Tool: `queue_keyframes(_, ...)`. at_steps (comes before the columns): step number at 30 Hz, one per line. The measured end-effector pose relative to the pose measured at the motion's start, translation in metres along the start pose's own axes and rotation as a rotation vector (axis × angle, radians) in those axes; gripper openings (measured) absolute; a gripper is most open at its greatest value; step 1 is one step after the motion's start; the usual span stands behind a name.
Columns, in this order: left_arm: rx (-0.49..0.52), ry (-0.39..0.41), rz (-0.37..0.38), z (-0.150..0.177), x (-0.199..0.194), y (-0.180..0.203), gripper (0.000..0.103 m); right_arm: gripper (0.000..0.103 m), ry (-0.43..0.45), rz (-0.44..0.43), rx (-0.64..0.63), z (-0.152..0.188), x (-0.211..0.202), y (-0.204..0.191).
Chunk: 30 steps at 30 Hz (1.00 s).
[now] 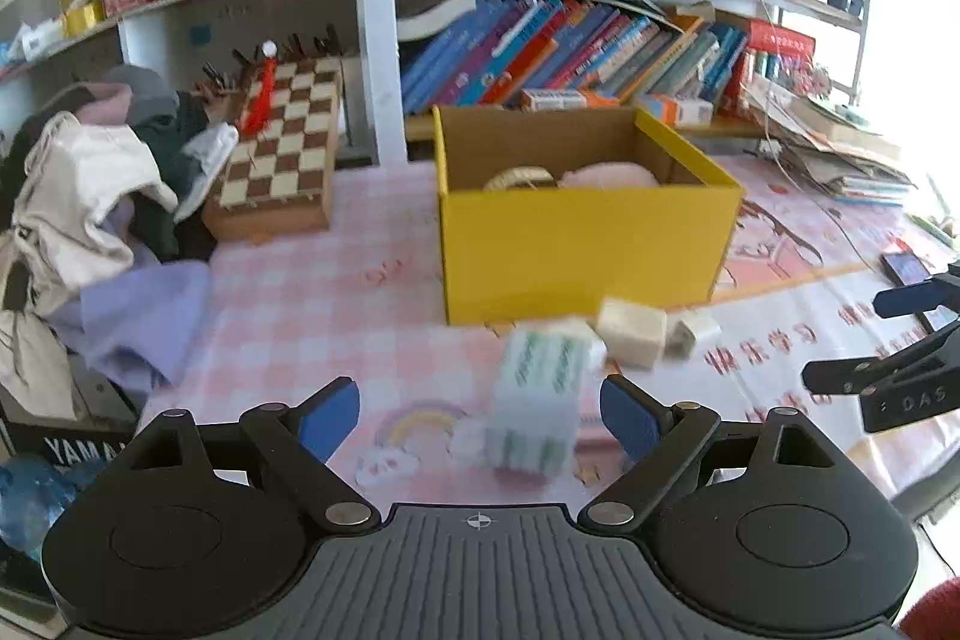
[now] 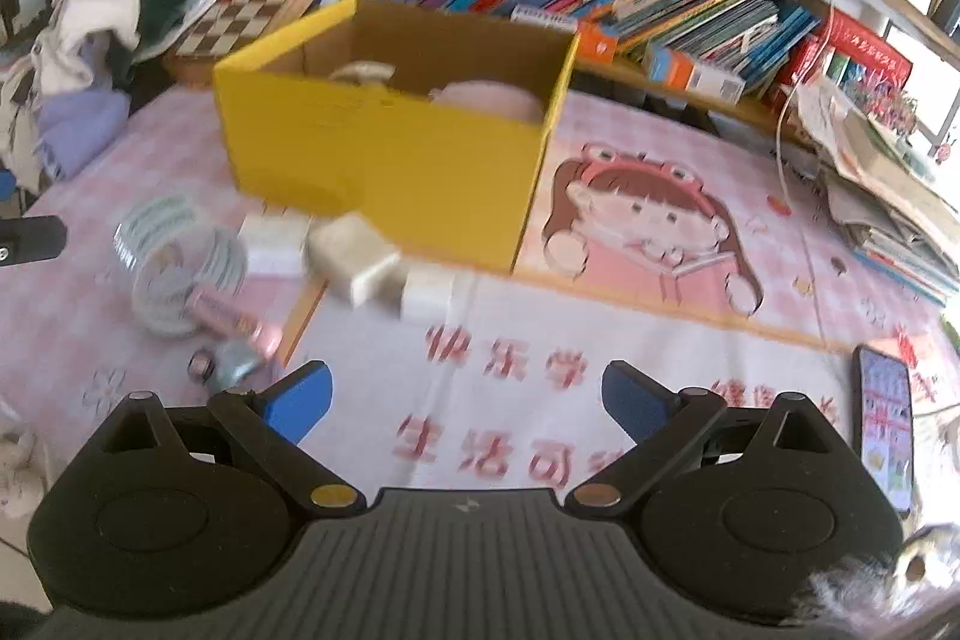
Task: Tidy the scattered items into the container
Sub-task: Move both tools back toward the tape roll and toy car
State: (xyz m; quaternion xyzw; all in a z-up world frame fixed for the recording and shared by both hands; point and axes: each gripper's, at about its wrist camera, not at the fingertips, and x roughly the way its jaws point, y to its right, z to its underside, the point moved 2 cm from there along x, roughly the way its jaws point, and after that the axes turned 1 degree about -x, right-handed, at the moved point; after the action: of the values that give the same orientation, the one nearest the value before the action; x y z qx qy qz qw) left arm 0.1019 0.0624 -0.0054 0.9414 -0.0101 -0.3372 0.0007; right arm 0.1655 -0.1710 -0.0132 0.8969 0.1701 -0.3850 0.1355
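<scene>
- A yellow box [image 1: 585, 244] is seen standing on the counter [image 1: 300, 304], toward its back edge below the bookshelf; a pink soft item [image 1: 609, 175] and a pale ring-shaped item [image 1: 519, 177] are held inside it.
- A green-and-white pack [image 1: 540, 400], blurred so that its print cannot be read, is found on the counter in front of the box, with two cream blocks [image 1: 633, 331] just beside it and close to the box's front wall.
- In the right wrist view a pink tube [image 2: 231, 313] is seen lying near the pack.
- The left claw [image 1: 480, 415] is spread wide, nothing gripped, with the pack between its blue pads.
- The right claw [image 2: 465, 400] is likewise released and empty, over red Chinese characters printed on the cloth, too blurred to read.
- "YAMA" is read on a dark item [image 1: 72, 451] at the counter's left edge.
</scene>
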Motion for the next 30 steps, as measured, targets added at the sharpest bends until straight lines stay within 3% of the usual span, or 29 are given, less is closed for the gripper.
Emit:
queue_keyframes(15, 0.058, -0.070, 0.044, 0.046, 0.005, 0.027, 0.090, 0.096, -0.044, -0.058, -0.144, 0.037, 0.001, -0.056)
queue_keyframes(30, 0.040, -0.128, 0.057, 0.056, 0.019, 0.027, 0.089, 0.090, -0.090, -0.105, -0.143, 0.036, 0.016, -0.059)
